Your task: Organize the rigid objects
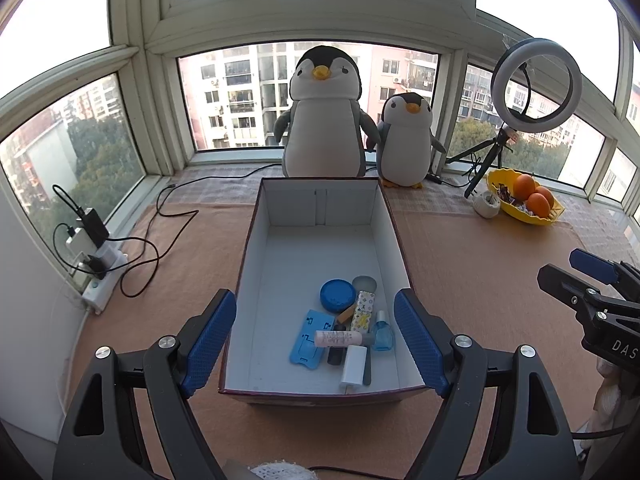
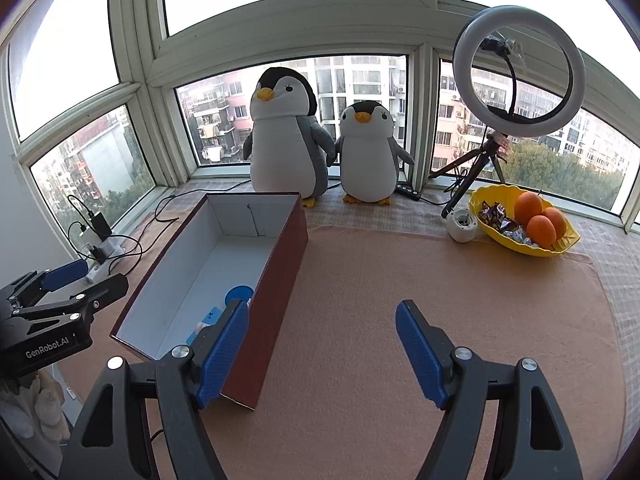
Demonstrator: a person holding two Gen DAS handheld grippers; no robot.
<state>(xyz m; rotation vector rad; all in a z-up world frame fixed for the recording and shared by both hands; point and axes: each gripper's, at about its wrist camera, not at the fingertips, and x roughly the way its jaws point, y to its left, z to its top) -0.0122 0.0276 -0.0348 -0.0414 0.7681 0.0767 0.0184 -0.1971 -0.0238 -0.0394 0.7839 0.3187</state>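
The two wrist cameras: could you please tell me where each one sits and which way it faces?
Left wrist: on the left gripper, looking down into the box; its open fingers and the right gripper show.
Right wrist: on the right gripper, over the mat beside the box; the left gripper shows.
Shared: box, penguins, ring light.

Two plush penguins (image 1: 322,116), ring light (image 2: 519,70), fruit bowl (image 2: 524,226)

Both wrist views angle down from close by, sharing the box (image 1: 320,208) and penguins (image 2: 288,136).
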